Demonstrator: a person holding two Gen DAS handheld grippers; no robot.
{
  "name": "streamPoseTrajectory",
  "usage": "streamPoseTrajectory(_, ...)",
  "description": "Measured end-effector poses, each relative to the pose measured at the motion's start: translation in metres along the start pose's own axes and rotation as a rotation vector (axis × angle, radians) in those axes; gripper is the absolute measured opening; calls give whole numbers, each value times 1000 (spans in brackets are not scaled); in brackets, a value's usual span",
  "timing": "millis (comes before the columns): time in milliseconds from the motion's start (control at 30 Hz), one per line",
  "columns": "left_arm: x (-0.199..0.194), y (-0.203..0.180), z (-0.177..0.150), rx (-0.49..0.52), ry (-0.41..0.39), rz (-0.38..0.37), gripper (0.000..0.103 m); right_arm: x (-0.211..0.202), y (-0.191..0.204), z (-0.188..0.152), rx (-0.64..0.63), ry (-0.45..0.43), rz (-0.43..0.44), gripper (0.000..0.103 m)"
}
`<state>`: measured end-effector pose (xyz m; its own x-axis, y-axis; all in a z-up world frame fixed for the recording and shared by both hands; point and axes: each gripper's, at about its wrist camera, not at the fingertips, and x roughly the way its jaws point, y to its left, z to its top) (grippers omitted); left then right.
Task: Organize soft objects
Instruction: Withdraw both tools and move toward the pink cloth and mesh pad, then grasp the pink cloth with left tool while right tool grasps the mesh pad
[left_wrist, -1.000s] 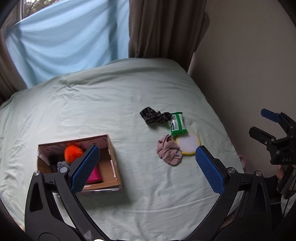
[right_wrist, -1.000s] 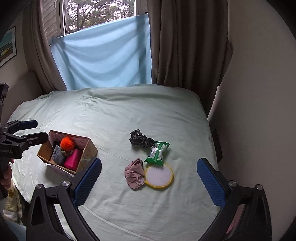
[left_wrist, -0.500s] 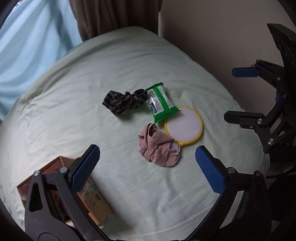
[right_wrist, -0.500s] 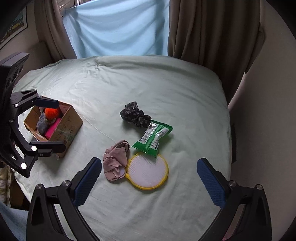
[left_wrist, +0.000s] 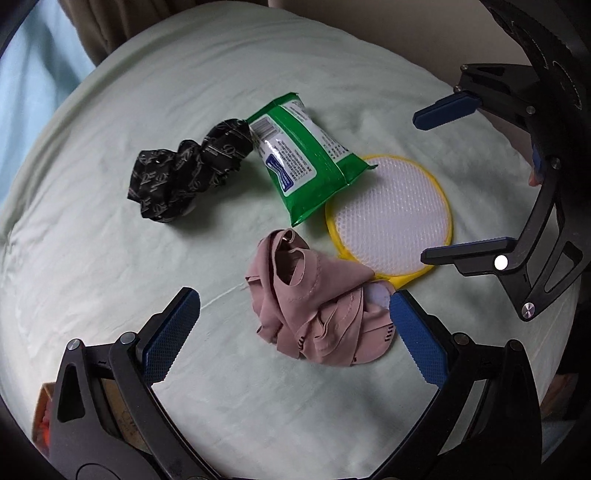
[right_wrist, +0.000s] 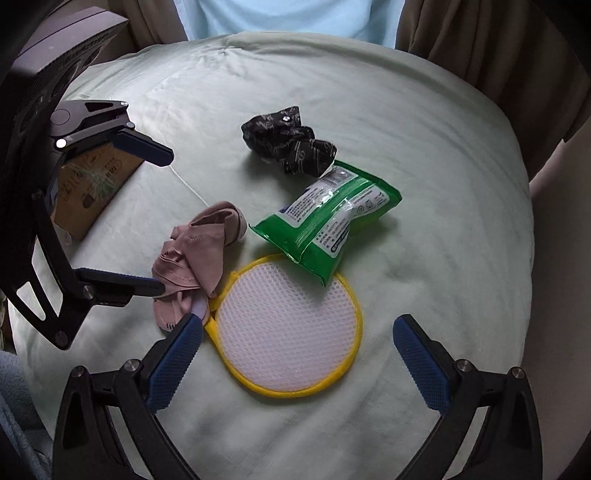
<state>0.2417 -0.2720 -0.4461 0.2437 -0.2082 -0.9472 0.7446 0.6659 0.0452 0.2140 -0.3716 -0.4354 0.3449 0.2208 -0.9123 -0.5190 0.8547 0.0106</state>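
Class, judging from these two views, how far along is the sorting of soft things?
Done: cardboard box already sits beside the pile, contents barely visible. In hand: nothing; left gripper is open around the pink cloth, right gripper open. Left: black cloth, green wipes pack, yellow-rimmed disc.

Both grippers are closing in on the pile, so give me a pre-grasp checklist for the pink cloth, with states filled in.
1. Left gripper open: ok, jaws wide.
2. Pink cloth between the left jaws: ok, though it sits nearer the right-side finger.
3. Cloth free of neighbours: not ok, one edge lies over the yellow disc rim.
4. Right gripper out of the way: not ok, its finger is close to the cloth, wide open over the disc.
5. Green packet clear of the cloth: ok, apart.
6. Box has room: cannot tell, inside hidden.
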Motion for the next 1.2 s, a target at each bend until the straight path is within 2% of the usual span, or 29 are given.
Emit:
streamPoseTrajectory(133, 19, -4, 1, 30, 29, -14, 101, 21, -1, -2, -36, 27, 26, 103)
streamPoseTrajectory(200, 28, -4, 1, 38, 51, -22, 97, 30, 0, -4, -46, 40, 40, 103)
streamPoseTrajectory(333, 46, -7, -1, 51, 106, -58, 78, 44, 4, -7, -58, 76, 48, 103)
streamPoseTrajectory(400, 49, -8, -2, 61, 104, -65, 74, 48, 6, -8, -68, 82, 42, 103)
streamPoseTrajectory(467, 50, -10, -1, 68, 106, -82, 63, 50, 5, -8, -70, 90, 39, 103)
streamPoseTrajectory(600, 51, -13, 1, 49, 106, -102, 53, 52, 6, -7, -69, 98, 32, 99)
streamPoseTrajectory(700, 48, -11, 1, 22, 108, -109, 43, 49, 11, -6, -56, 102, 18, 91)
streamPoseTrajectory(767, 44, -6, 2, -6, 109, -114, 37, 49, 16, -6, -52, 104, 15, 80)
streamPoseTrajectory(933, 35, 8, -4, -84, 117, -110, 34, 42, 27, -5, -26, 103, 22, 57)
streamPoseTrajectory(1067, 20, 21, -8, -137, 102, -106, 33, 35, 37, -3, 15, 97, 22, 46)
streamPoseTrajectory(1200, -4, 28, -10, -150, 78, -82, 33, 17, 43, 0, 84, 79, 34, 43)
